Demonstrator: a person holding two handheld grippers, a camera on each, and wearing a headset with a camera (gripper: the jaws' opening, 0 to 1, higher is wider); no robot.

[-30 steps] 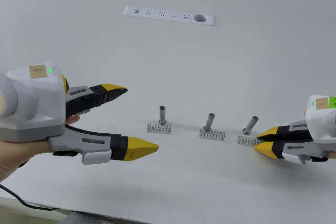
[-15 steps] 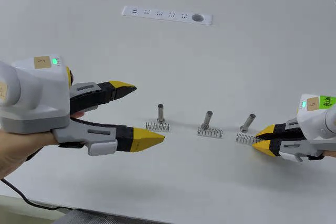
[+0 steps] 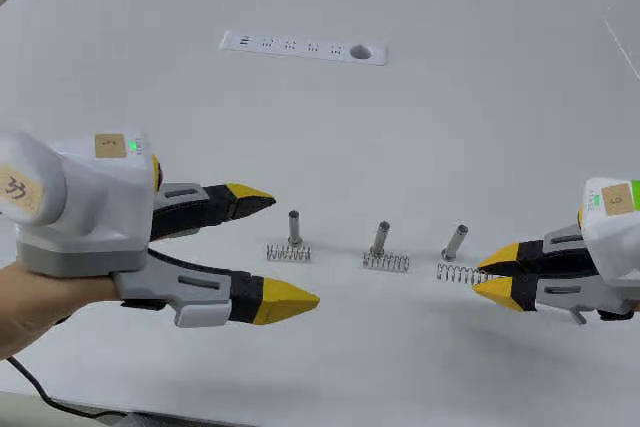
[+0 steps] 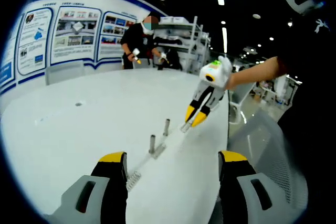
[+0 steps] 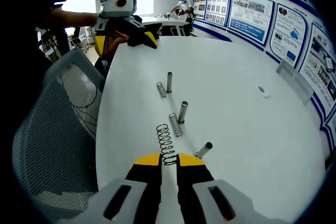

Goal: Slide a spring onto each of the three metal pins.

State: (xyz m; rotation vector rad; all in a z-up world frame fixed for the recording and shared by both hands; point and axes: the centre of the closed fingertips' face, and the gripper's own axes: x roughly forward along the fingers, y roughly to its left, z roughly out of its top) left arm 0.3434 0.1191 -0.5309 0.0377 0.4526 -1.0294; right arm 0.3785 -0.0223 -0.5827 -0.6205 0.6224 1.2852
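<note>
Steel spring (image 3: 455,273) at lower right of the head view, just in front of the right pin (image 3: 455,241). The right tongs (image 3: 482,277) pinch its end coil, jaws closed almost to touching. The left tongs (image 3: 292,249) gape wide at lower left and hold nothing. Can't tell if the held spring is clear of the worktop (image 3: 450,97) yet.

Left spring (image 3: 288,253) and middle spring (image 3: 386,262) lie flat at the foot of the left pin (image 3: 294,226) and middle pin (image 3: 380,237). None is threaded.

Risks, my read:
- The grip is on one end coil only, so the spring can droop, twist or ping out when lifted.
- The free end may catch on the pin top and buckle the coils if bore and pin aren't lined up.
- A side push could tip a pin; can't tell if they are fixed.

Orientation: the held spring's long axis runs left-right across the frame, along the row. Its free end points frame-left at the middle spring and its gripped end is frame-right. The pins stand up off the worktop. The right one looks to lean to upper right, which could be the lens. The spring sits roughly square to its pin and needs turning end-down.
</note>
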